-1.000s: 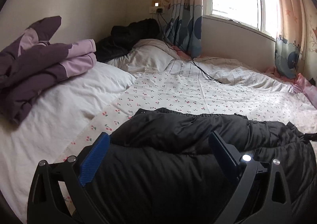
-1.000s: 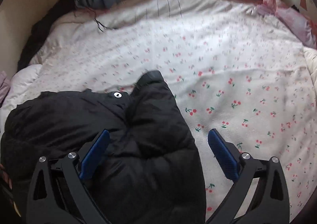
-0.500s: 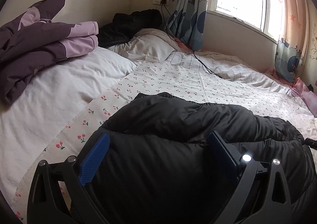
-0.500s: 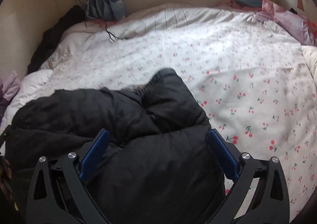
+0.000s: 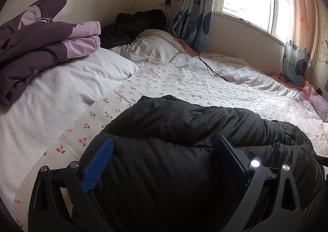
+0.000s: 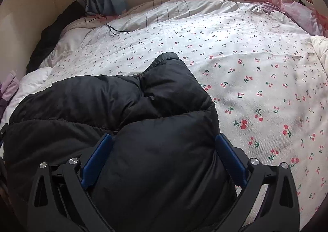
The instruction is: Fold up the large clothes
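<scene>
A black puffer jacket lies bunched in a folded heap on the cherry-print bed sheet. My left gripper is open, its blue pads astride the jacket's near edge, low over it. In the right wrist view the same jacket fills the lower left, with one padded part folded over its top. My right gripper is open too, with pads either side of the jacket's right end. Whether the pads touch the fabric is unclear.
A purple and lilac jacket lies folded on a white pillow at the left. A dark garment sits at the headboard corner. A black cable trails across the sheet. Window and curtains stand beyond; pink bedding lies at the right.
Both grippers have moved forward and lower over the black jacket, which now sits between each pair of pads. The jacket's right end looks more tucked over than before.
</scene>
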The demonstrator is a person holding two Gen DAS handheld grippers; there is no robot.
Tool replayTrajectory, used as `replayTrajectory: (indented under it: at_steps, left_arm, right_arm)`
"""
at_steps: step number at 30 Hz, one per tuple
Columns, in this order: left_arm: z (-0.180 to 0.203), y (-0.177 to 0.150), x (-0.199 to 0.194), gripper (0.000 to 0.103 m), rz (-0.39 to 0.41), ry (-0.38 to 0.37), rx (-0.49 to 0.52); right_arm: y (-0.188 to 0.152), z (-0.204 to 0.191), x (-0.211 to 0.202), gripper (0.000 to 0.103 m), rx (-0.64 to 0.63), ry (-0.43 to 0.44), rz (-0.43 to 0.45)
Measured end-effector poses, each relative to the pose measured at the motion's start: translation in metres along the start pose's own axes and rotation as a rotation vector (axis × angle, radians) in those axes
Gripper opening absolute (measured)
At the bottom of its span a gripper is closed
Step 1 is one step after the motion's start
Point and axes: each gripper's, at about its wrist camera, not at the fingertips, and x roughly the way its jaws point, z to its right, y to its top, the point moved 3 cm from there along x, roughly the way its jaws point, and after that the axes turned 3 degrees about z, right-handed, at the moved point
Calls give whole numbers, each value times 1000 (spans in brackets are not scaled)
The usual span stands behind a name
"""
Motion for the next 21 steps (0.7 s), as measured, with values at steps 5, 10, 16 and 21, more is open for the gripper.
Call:
replayTrajectory:
  at_steps: [5,10,16,21]
  left_arm:
    - [0,0,1,96,0,-1,-2]
    - [-4,-3,9,96,-39,-4,-23]
    - [-31,-2,1,96,-118,-111,-155]
    - [-96,-4,-32,96,-168,-122,-349]
  right_arm:
    - [-5,-2,-28,96,-37,-19,44]
    - [-16,3,-36,96,-25,-20,15]
    - [-25,-59,-103,96,-233,104,97]
    - [-74,-149,-140,96,-590,230,39]
